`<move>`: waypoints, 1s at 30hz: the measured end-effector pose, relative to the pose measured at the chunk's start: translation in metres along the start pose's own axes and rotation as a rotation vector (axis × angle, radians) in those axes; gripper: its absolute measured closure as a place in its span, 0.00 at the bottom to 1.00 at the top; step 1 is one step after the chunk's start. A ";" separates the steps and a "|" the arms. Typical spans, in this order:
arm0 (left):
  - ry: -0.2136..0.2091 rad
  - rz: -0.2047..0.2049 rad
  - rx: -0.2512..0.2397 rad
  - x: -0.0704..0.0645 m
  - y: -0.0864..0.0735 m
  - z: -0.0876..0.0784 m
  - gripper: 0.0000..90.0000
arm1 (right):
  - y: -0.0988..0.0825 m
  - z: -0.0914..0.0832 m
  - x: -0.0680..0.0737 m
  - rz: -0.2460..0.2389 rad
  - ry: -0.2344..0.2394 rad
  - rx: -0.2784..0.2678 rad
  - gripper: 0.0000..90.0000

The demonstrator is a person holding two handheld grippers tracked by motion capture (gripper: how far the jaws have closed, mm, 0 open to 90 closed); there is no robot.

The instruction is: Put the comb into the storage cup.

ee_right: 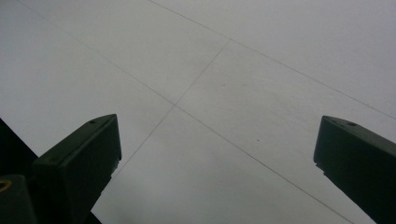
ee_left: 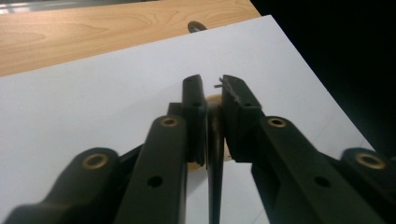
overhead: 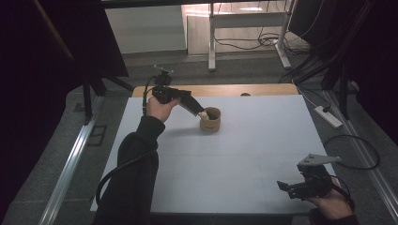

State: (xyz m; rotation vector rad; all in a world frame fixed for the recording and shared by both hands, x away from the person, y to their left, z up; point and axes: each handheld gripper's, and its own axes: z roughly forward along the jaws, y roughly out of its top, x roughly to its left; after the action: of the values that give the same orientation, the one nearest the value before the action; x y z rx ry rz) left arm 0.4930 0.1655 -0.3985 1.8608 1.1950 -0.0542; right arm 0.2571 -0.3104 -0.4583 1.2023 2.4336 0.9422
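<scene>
- While clamped narrowly around a thin dark upright piece, apparently the cup's rim or a handle, left gripper (overhead: 199,111) sits right at the small tan cup (overhead: 210,120), with something pale at the tips; could tip the cup if pulled sideways.
- With so thin an edge between the fingertips (ee_left: 195,100), could slip free on a lift and drop the cup onto the white counter (overhead: 244,154).
- Could not say what the pale bit at the tips is; may fall out if tilted.
- Spread wide and holding nothing, right gripper (overhead: 283,186) hangs well apart from the cup, too far to steady it.
</scene>
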 end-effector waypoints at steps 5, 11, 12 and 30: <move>0.015 0.021 -0.012 -0.001 -0.001 -0.001 0.77 | 0.000 0.000 0.000 -0.001 0.000 0.001 0.01; 0.034 0.062 -0.033 0.000 -0.006 0.000 0.62 | 0.000 0.000 0.000 0.000 -0.001 0.001 0.01; 0.038 0.070 -0.035 0.000 -0.006 0.000 0.59 | 0.000 0.000 0.000 0.000 -0.001 0.001 0.01; 0.116 0.156 -0.112 -0.002 -0.013 -0.006 0.20 | 0.000 0.000 0.000 -0.001 -0.003 0.004 0.02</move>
State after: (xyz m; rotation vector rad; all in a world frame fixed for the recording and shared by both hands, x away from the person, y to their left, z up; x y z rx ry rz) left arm 0.4796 0.1694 -0.4026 1.8722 1.1033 0.2066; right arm 0.2572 -0.3099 -0.4585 1.2031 2.4346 0.9352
